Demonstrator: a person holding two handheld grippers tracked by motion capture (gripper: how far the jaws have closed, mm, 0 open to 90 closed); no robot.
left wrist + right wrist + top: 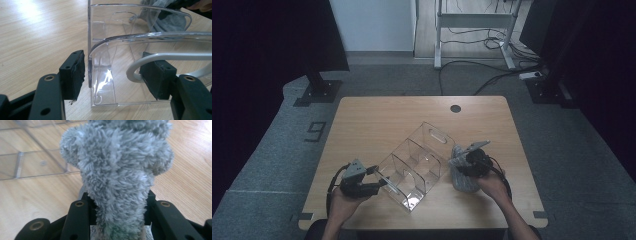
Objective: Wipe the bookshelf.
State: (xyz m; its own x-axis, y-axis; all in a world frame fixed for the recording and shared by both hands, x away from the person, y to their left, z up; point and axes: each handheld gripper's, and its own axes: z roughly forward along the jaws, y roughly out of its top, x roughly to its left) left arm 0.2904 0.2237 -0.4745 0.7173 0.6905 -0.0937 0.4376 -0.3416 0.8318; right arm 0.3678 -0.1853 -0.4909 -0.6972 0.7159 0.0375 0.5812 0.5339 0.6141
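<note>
Clear plastic organizer (414, 167): hard, glossy and see-through, with thin divider walls forming several compartments and a slot handle cut into its far end wall; it is lying at an angle in the middle of the surface, its rounded wall corners catching the light in the left gripper view.
Surface (377, 117): pale wood-grain top with rounded corners and a round dark cable hole (455, 108) near its far edge.
Grey cloth (117, 170): thick, shaggy fibre, bunched into a soft lump; it is sitting on the surface just right of the organizer, seemingly touching its long side wall.
Left hand-held gripper (112, 75): black jaws with rough dark pads are standing apart, straddling the organizer's near corner; the left pad is just outside the wall with a thin gap showing, and the right pad is sitting behind the clear plastic.
Right hand-held gripper (117, 220): jaws are pressing in on the grey cloth from both sides, pinching its lower part while the rest is bulging up above them.
White curved piece (155, 58): smooth and opaque, looping beside the left gripper's right pad; what it is cannot be told.
</note>
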